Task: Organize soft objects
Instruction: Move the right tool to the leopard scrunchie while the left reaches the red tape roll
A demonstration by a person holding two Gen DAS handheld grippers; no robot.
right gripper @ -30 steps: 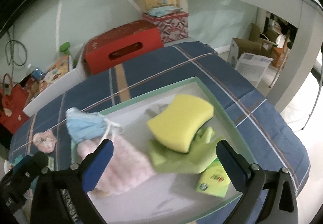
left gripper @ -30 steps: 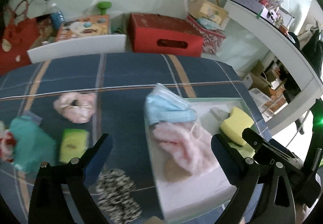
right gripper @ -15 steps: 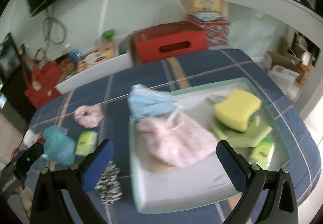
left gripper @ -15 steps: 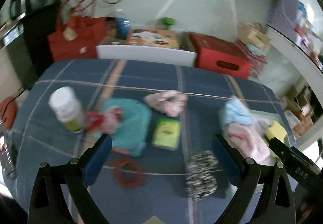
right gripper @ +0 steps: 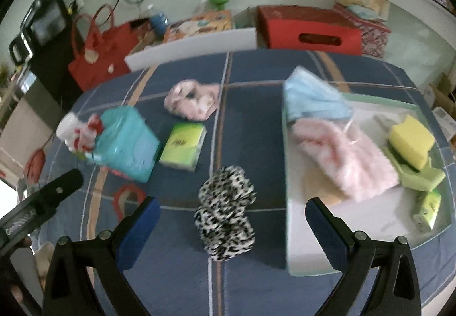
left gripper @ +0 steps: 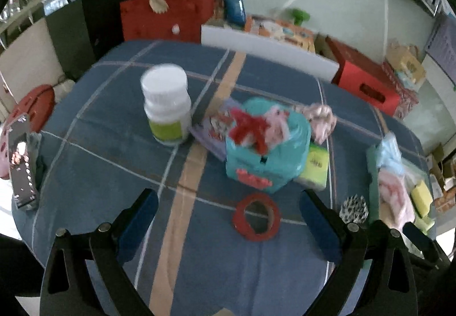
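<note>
Both grippers empty, jaws spread wide, hovering over the plaid blue tablecloth [right gripper: 256, 116].

Right gripper [right gripper: 232, 226]: leopard-print scrunchie [right gripper: 225, 213] sits on the cloth right between the blue pads, not touched by either. Tray [right gripper: 296, 253] at 3 o'clock of it, pale green rim. In the tray: blue face mask [right gripper: 312, 100] draped over the far-left corner, pink fluffy piece [right gripper: 350, 156] just below it and touching, yellow sponge [right gripper: 411, 140] stacked on a green cloth [right gripper: 421, 176] at the right side, small green pack [right gripper: 427, 209] at the near-right corner.

Still loose on the cloth, right wrist view: pink scrunchie [right gripper: 192, 100] at 11 o'clock of the leopard one, green tissue pack [right gripper: 183, 146] at 10 o'clock, teal pouch [right gripper: 125, 145] just left of that pack, edges touching or nearly so. Red tape ring [right gripper: 128, 199] by the left pad.

Left gripper [left gripper: 228, 219]: the tape ring [left gripper: 256, 216] lies flat between its pads, nearer the right one. Teal pouch at 12 o'clock with a red ribbon [left gripper: 250, 130] on top. White pill bottle [left gripper: 166, 107] upright at 11 o'clock, apart from the pouch. Leopard scrunchie at 3 o'clock, beside the tray edge.

Both views motion-blurred; fine detail unreadable.
</note>
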